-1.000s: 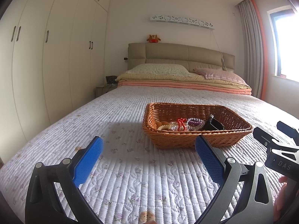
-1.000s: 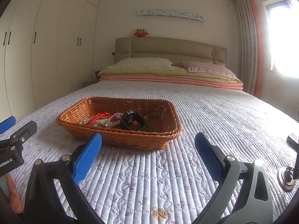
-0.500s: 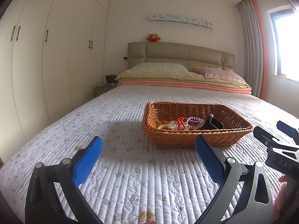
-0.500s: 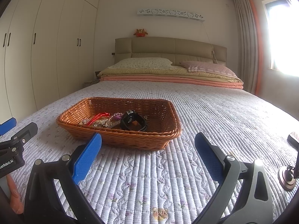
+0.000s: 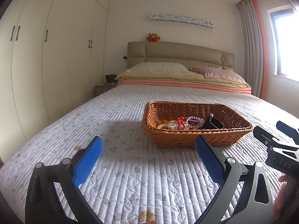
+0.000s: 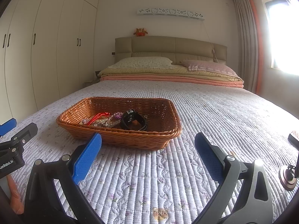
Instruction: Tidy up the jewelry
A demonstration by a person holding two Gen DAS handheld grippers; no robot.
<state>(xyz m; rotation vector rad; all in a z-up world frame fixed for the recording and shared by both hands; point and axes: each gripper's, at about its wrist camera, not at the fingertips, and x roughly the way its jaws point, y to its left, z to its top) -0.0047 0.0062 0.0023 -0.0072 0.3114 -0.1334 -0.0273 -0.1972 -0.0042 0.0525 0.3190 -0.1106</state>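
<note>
I hold the left gripper and right gripper fully spread and empty, short of the wicker basket, keeping its jewelry visible for selection.

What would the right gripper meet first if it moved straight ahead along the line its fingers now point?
Probably the quilted bedspread just right of the wicker basket. The right gripper, open and empty, aims past the basket's right corner; depth is uncertain, so it might clip that corner.
</note>
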